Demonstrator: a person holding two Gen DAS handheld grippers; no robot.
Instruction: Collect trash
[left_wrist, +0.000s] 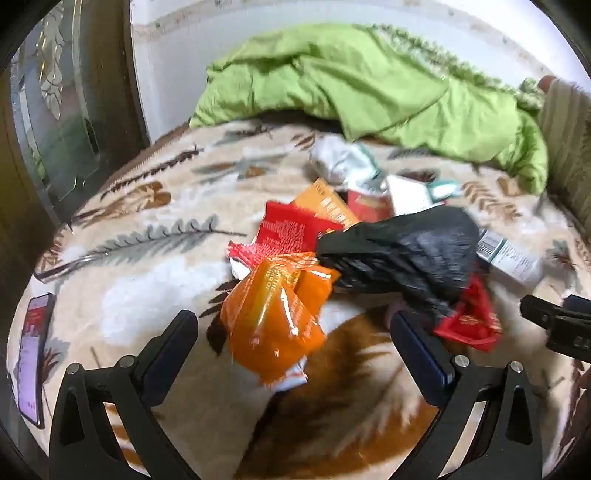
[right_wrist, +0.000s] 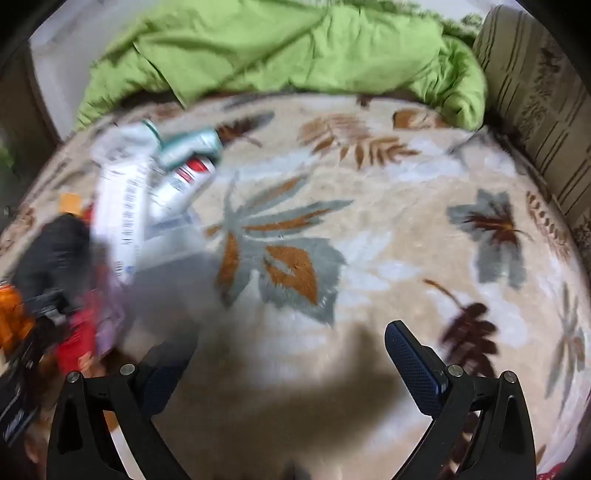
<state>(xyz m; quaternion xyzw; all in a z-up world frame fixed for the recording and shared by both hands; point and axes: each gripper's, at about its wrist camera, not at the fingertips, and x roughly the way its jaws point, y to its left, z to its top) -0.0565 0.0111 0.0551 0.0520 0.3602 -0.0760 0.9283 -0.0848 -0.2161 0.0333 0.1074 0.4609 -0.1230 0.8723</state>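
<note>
- Left gripper (left_wrist: 293, 332): jaws wide apart, nothing clamped, an orange wrapper (left_wrist: 275, 314) lying between them at lower centre.
- Right gripper (right_wrist: 291, 354): jaws spread over bare leaf-patterned blanket (right_wrist: 369, 229).
- Black bag (left_wrist: 402, 254), red packets (left_wrist: 295, 230) mid-frame.
- Green duvet (left_wrist: 369, 85) at top.

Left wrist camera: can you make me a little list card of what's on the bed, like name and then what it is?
surface: leaf-print blanket
bedding: green quilt, bunched at the far side
nearest trash: orange wrapper, crumpled, ahead of the open left gripper
beside it: black plastic bag
behind: red packet
far trash: white crumpled paper
not trash: phone, at the blanket's left edge
right gripper: open, holds nothing
</note>
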